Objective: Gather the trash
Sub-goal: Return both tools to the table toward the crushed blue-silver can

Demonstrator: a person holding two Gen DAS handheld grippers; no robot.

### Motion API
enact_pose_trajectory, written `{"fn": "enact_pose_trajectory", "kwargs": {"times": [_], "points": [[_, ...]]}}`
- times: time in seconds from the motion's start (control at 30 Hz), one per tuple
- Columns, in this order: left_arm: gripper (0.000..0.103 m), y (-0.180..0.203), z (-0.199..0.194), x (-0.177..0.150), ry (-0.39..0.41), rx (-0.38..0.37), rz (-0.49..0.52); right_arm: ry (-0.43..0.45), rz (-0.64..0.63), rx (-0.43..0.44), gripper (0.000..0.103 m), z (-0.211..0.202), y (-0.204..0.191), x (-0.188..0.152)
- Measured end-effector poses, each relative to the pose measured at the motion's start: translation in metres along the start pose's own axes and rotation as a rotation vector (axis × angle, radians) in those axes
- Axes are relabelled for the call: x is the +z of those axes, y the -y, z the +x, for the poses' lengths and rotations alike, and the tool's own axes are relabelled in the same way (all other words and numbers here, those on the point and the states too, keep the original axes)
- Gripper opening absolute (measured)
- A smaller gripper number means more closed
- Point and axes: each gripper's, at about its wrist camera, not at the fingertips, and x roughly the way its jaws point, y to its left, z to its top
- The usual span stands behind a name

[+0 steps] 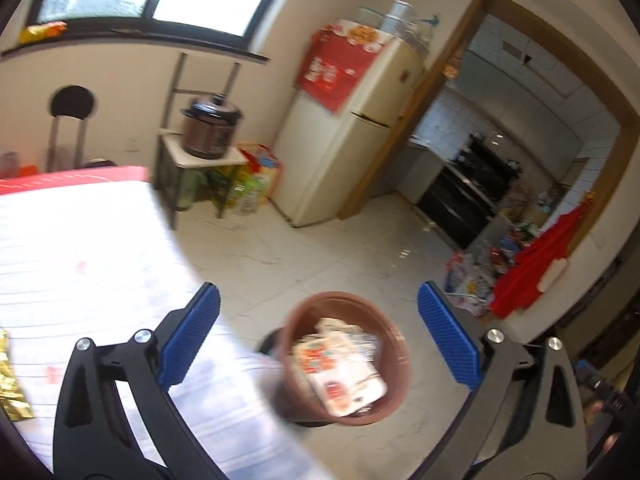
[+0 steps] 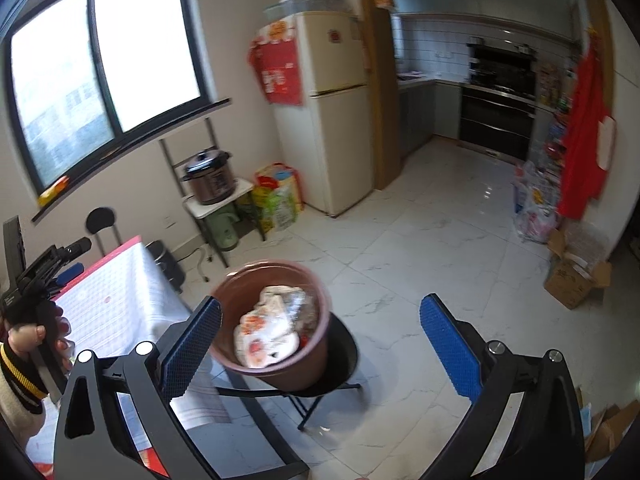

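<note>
A brown round bin (image 1: 394, 376) sits on a black stool beside the table, holding white and orange wrappers (image 1: 340, 368). It also shows in the right wrist view (image 2: 312, 364) with the wrappers (image 2: 268, 332) inside, on the black stool (image 2: 344, 356). My left gripper (image 1: 320, 336) is open and empty above the bin and table edge. My right gripper (image 2: 320, 340) is open and empty, over the bin. A gold foil packet (image 1: 12, 384) lies on the table at the far left. The left gripper's handle, held by a hand, shows at the left of the right wrist view (image 2: 36, 280).
The table has a white checked cloth (image 1: 80, 264) with a red edge. A cream fridge (image 2: 336, 112), a rack with a pressure cooker (image 2: 210, 178), a black chair (image 2: 102, 222), cardboard boxes (image 2: 576, 276) and plastic bags (image 2: 534, 204) stand around the tiled floor.
</note>
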Motion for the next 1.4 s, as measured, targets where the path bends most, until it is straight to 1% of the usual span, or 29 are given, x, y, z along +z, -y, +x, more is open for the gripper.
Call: {"fn": "enact_pose_trajectory", "kwargs": {"times": [0.1,0.2,0.27,0.33,0.53,0.67,0.8,0.9,1.07,1.27,1.4], "points": [[0.097,-0.034,-0.037,0.001,0.036,0.065,-0.026,-0.003,-0.047,0.041,0.098,0.006,-0.032,0.009],[0.097,-0.073,-0.079,-0.002,0.056,0.167,-0.051,-0.005,-0.075,0.096,0.098,0.011,-0.068,0.014],[0.097,-0.102,-0.112,-0.006,0.065,0.242,-0.067,-0.008,-0.109,0.148,0.098,0.015,-0.103,0.015],[0.097,-0.125,-0.143,-0.010,0.075,0.298,-0.082,-0.016,-0.147,0.202,0.098,0.018,-0.138,0.014],[0.097,-0.216,-0.258,-0.032,0.124,0.495,-0.166,-0.066,-0.234,0.353,0.098,0.027,-0.247,0.000],[0.097,-0.267,-0.319,-0.054,0.141,0.589,-0.225,-0.111,-0.294,0.436,0.098,0.029,-0.322,-0.016],[0.097,-0.303,-0.362,-0.078,0.143,0.634,-0.267,-0.146,-0.356,0.499,0.098,0.024,-0.387,-0.036],[0.097,-0.320,-0.379,-0.095,0.142,0.633,-0.315,-0.172,-0.393,0.522,0.098,0.022,-0.427,-0.054],[0.097,-0.336,-0.390,-0.115,0.139,0.613,-0.370,-0.225,-0.453,0.533,0.098,0.026,-0.477,-0.094],[0.097,-0.358,-0.396,-0.137,0.117,0.623,-0.364,-0.327,-0.589,0.509,0.098,0.041,-0.531,-0.158],[0.097,-0.373,-0.398,-0.154,0.082,0.640,-0.367,-0.401,-0.682,0.519,0.098,0.057,-0.561,-0.205]]}}
